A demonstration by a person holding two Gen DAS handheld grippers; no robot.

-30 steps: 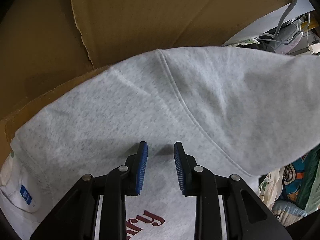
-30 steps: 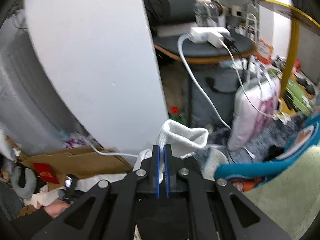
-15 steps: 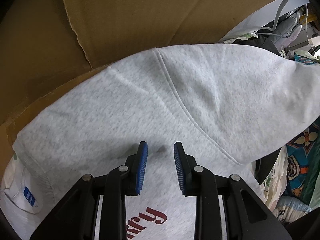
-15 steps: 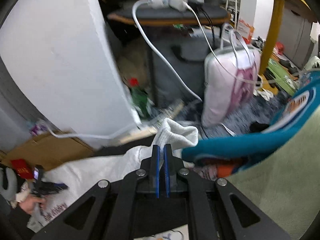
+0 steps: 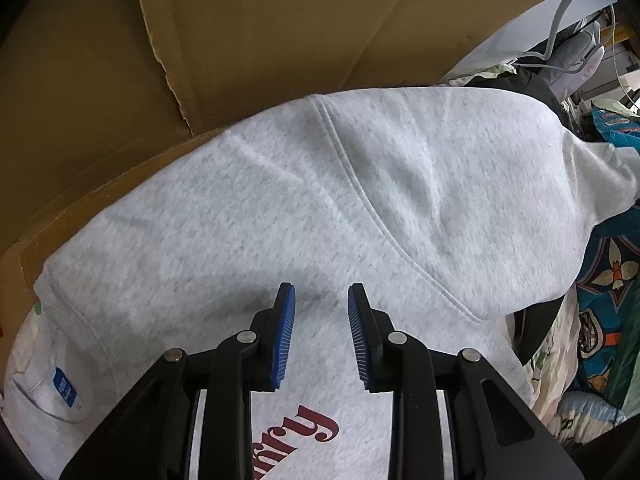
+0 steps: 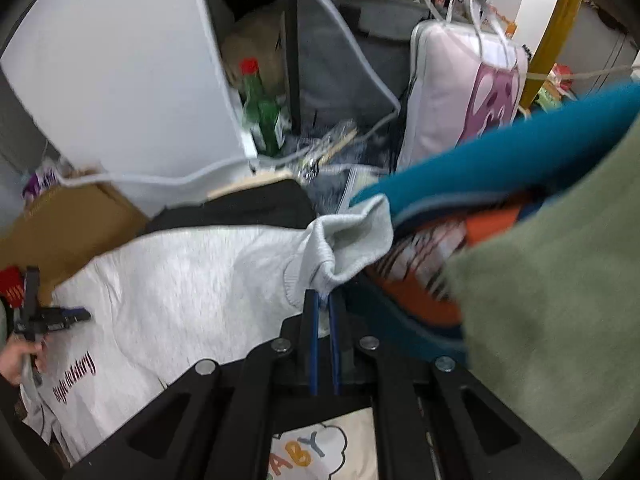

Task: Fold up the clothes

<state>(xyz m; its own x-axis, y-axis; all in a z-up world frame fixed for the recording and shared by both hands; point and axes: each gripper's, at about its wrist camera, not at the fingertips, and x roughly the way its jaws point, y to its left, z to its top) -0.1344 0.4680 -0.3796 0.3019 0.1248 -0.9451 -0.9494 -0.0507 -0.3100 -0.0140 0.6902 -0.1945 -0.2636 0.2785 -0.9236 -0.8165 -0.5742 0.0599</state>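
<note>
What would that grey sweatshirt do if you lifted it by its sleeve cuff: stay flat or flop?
Probably flop: the grey sweatshirt looks soft, and its sleeve already bends over the body in a loose curve. The sleeve cuff, pinched in the right gripper, sags and crumples there. It seems thick fleece, so likely a bit heavy and not slippery.

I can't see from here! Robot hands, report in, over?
Left gripper open over grey sweatshirt, pinching nothing. Right gripper shut on sleeve cuff. Blue blanket crowds the right side.
</note>
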